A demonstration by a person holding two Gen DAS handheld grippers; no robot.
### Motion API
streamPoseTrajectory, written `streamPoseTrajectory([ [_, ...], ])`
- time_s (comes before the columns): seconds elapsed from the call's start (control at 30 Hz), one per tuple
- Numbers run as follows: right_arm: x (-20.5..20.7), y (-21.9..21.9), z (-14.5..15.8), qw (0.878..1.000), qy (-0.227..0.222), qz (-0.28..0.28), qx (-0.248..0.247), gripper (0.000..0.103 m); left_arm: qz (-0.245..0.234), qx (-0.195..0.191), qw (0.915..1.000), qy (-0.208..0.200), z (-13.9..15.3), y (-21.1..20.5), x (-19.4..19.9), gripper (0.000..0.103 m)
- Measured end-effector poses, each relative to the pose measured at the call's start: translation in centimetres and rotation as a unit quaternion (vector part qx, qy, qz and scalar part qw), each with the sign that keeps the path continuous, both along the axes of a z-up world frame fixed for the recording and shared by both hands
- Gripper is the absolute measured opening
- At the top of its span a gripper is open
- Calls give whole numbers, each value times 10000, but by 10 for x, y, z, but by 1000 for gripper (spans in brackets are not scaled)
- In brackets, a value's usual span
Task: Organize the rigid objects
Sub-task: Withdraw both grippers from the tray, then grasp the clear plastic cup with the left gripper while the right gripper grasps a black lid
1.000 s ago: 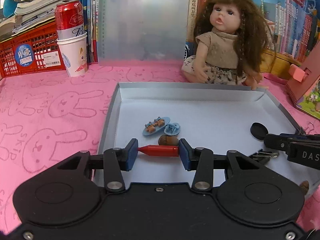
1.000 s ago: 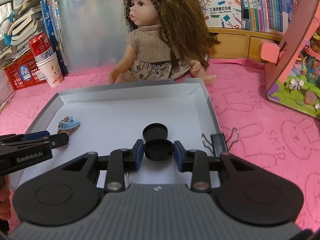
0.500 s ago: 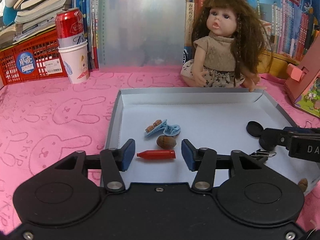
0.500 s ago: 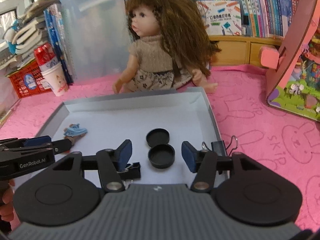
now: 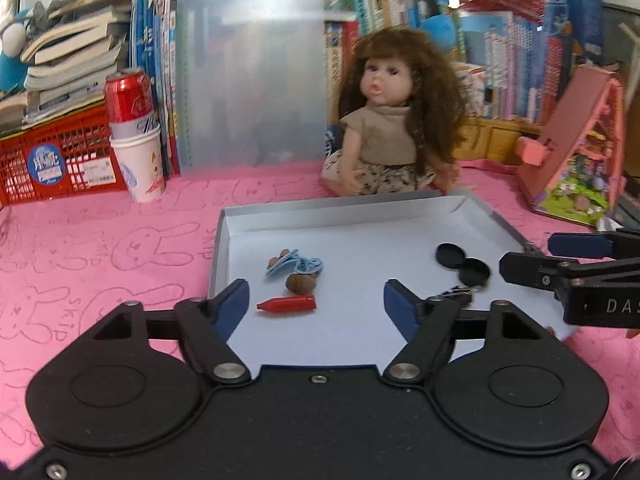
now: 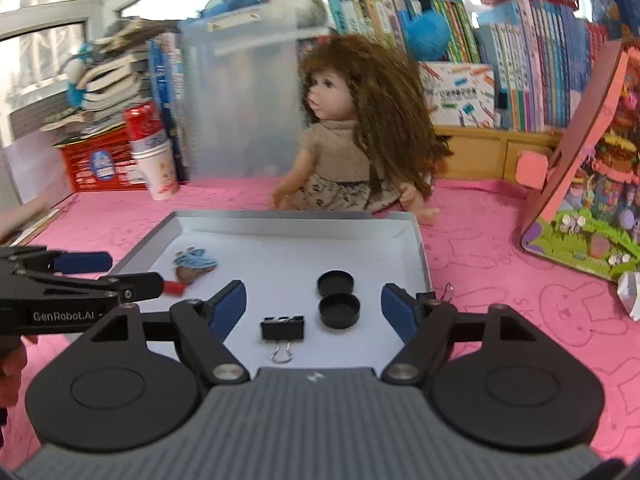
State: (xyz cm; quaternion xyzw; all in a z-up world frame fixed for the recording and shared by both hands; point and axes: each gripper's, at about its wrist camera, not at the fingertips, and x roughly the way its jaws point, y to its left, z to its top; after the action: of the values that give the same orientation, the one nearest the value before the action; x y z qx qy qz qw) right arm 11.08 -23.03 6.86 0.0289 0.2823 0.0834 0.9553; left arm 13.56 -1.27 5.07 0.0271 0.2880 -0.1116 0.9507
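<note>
shallow grey tray (image 5: pixel 219 248) on pink worktop (image 5: pixel 100 240), ahead of both tools. inside: one red crayon-like piece (image 5: pixel 286 304), one brown nut (image 5: pixel 300 283), two black round caps (image 6: pixel 336 282), one black binder clip (image 6: pixel 282 328), blue toy bits (image 5: pixel 296 265). left hand-held gripper (image 5: pixel 317 307): opening wide, empty, red piece lying just ahead between fingers, untouched. right hand-held gripper (image 6: pixel 314 307): opening wide, empty, caps and clip ahead, untouched.

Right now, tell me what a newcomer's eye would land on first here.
The long-haired doll sitting on the pink cloth just behind the grey tray grabs attention first. Next, the red cap lying in the tray in front of the left claw, and two black lids in front of the right claw.
</note>
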Motion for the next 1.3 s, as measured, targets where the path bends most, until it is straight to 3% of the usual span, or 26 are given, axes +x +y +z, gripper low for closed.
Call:
streamPoseTrajectory([
  [0.57, -70, -2, 2, 9984, -348, 415, -140, 87, -421, -304, 9986, -73, 9, 9, -72, 73],
  [0.83, -92, 6, -9, 9956, -391, 791, -311, 87, -776, -196, 9968, -9, 4, 6, -92, 73],
  [1.13, -99, 11, -26, 9943, -151, 1009, -296, 87, -1021, -255, 9942, 221, -4, 1, -96, 64],
  [1.3, -101, 15, -33, 9937, -70, 1073, -325, 87, -1111, -274, 9926, 407, -9, -4, -94, 49],
])
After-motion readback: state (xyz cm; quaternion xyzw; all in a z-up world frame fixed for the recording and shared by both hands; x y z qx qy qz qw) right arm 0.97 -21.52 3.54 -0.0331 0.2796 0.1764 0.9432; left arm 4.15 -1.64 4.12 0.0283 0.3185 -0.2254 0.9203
